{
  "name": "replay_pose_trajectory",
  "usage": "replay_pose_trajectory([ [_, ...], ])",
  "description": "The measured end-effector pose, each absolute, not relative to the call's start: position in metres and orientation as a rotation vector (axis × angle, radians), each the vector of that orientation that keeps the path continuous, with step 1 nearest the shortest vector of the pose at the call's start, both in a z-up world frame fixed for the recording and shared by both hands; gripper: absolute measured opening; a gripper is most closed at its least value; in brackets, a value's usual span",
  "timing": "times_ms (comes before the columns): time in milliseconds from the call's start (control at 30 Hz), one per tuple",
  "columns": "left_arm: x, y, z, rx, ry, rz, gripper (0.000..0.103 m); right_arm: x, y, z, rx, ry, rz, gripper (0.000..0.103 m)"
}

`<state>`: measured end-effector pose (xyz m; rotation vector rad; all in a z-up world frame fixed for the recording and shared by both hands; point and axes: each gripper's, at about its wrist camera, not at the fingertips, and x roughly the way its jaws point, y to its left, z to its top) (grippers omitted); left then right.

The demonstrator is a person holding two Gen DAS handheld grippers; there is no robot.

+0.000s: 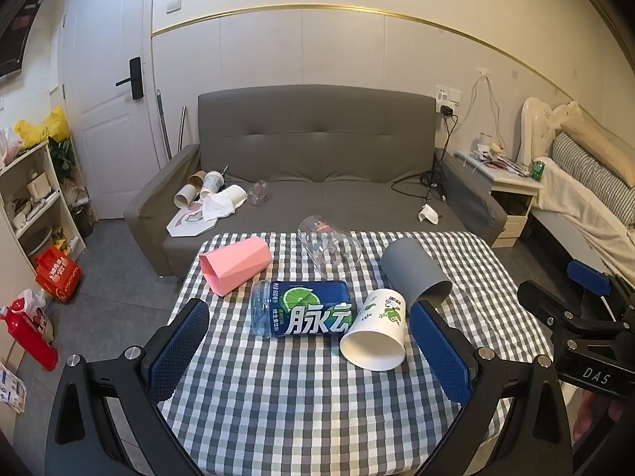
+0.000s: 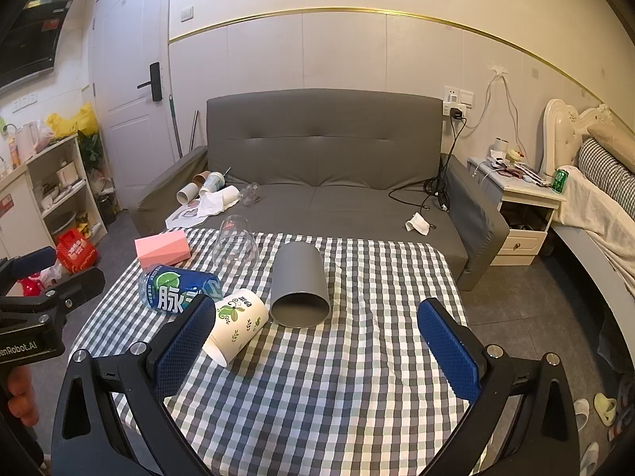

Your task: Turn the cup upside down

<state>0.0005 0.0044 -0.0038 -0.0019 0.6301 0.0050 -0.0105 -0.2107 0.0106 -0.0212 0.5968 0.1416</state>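
Several cups lie on their sides on the checked tablecloth (image 1: 301,396): a pink faceted cup (image 1: 234,263) (image 2: 162,250), a clear glass cup (image 1: 329,252) (image 2: 235,246), a grey cup (image 1: 416,271) (image 2: 300,285) and a white paper cup with green leaf print (image 1: 377,331) (image 2: 237,323). A blue drink bottle (image 1: 303,309) (image 2: 176,285) lies among them. My left gripper (image 1: 309,309) is open and empty, held above the near side of the bottle and paper cup. My right gripper (image 2: 317,311) is open and empty, near the grey cup's mouth.
A grey sofa (image 1: 317,158) (image 2: 325,166) with loose paper cups stands behind the table. A shelf (image 1: 35,194) stands at the left, a bedside cabinet (image 2: 524,206) and bed at the right. The other gripper shows at each view's edge (image 1: 587,317) (image 2: 39,301).
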Motion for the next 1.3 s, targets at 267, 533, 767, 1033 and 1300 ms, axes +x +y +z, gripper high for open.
replay_pose_trajectory([
  [267, 0.001, 0.002, -0.007, -0.003, 0.632, 0.006, 0.103, -0.012, -0.210, 0.010, -0.021, 0.598, 0.142, 0.102],
  [533, 0.001, 0.002, -0.004, -0.003, 0.635, 0.006, 0.103, -0.012, -0.204, 0.006, -0.019, 0.600, 0.145, 0.102],
  [767, 0.001, 0.002, -0.004, -0.001, 0.636, 0.008, 0.103, -0.010, -0.203, 0.003, -0.019, 0.603, 0.147, 0.102],
  [1033, 0.000, 0.002, -0.004, 0.000, 0.635, 0.004, 0.103, -0.012, -0.201, 0.002, -0.020, 0.604, 0.154, 0.102],
  [1300, 0.000, 0.002, -0.004, -0.001, 0.636, 0.004, 0.103, -0.011, -0.200, 0.003, -0.020, 0.605, 0.154, 0.102],
])
